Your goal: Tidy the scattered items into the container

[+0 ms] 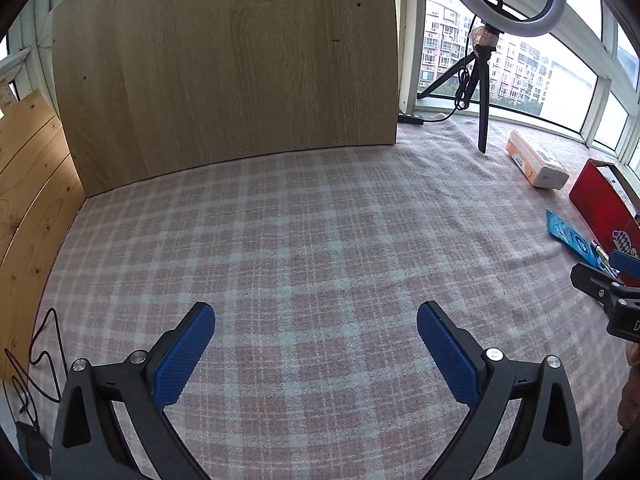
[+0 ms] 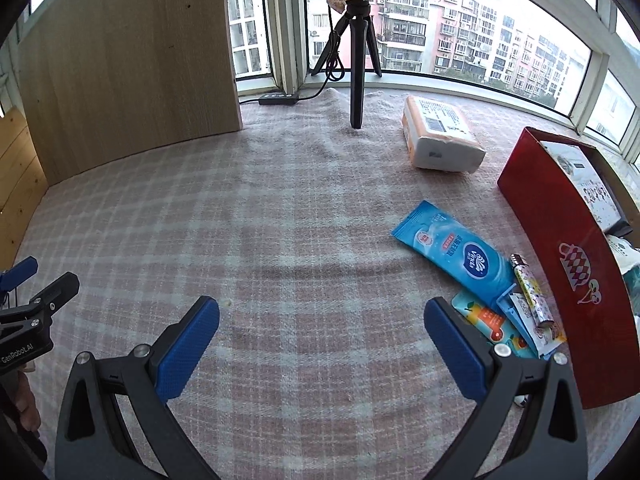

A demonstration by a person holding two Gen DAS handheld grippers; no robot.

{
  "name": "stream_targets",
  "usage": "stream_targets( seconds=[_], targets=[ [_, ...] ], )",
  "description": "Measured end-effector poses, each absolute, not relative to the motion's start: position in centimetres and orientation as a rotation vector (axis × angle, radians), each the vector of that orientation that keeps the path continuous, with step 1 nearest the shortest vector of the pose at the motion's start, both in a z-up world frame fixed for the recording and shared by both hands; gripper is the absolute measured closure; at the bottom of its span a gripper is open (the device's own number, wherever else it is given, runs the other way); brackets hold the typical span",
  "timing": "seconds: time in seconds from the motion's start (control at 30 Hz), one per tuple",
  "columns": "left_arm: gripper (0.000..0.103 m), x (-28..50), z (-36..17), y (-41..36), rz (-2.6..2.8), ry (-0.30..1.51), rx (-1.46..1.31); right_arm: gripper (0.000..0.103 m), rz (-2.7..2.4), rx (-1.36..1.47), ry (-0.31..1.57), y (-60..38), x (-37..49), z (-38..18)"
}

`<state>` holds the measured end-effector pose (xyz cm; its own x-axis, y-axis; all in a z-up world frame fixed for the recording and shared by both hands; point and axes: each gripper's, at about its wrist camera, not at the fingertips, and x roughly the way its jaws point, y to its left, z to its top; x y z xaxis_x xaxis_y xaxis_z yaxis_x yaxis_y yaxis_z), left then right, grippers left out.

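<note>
A red box [image 2: 560, 240], the container, stands at the right with items inside; it also shows in the left wrist view [image 1: 600, 204]. Beside it on the checked cloth lie a blue wet-wipes pack [image 2: 456, 252], a patterned lighter [image 2: 532, 292], an orange sachet [image 2: 488, 320] and a small blue packet [image 2: 520, 316]. A tissue pack [image 2: 440, 140] lies farther back. My right gripper [image 2: 322, 336] is open and empty, left of the scattered items. My left gripper [image 1: 316, 344] is open and empty over bare cloth.
A wooden board [image 1: 224, 68] stands upright at the back left. A ring-light tripod [image 2: 358, 60] stands by the window with a cable and power strip [image 2: 278, 99]. A black cable [image 1: 36, 356] lies at the left edge.
</note>
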<state>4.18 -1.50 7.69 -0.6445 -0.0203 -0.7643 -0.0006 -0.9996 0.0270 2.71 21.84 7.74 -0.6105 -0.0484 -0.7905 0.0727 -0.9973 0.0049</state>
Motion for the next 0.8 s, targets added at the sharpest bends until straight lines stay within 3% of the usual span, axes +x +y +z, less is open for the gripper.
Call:
stream_targets(
  seconds=[0.43,0.8],
  targets=[
    [0.004,6.9,14.7,-1.4,-2.978,-0.064,1.177,0.0,-2.945,1.224,-0.13,26.3,8.7,15.1],
    [0.005,8.8,17.6,-0.5,-3.102,-0.099,1.126,0.001,-3.106,1.15,-0.041,28.9,13.7,19.3]
  ],
)
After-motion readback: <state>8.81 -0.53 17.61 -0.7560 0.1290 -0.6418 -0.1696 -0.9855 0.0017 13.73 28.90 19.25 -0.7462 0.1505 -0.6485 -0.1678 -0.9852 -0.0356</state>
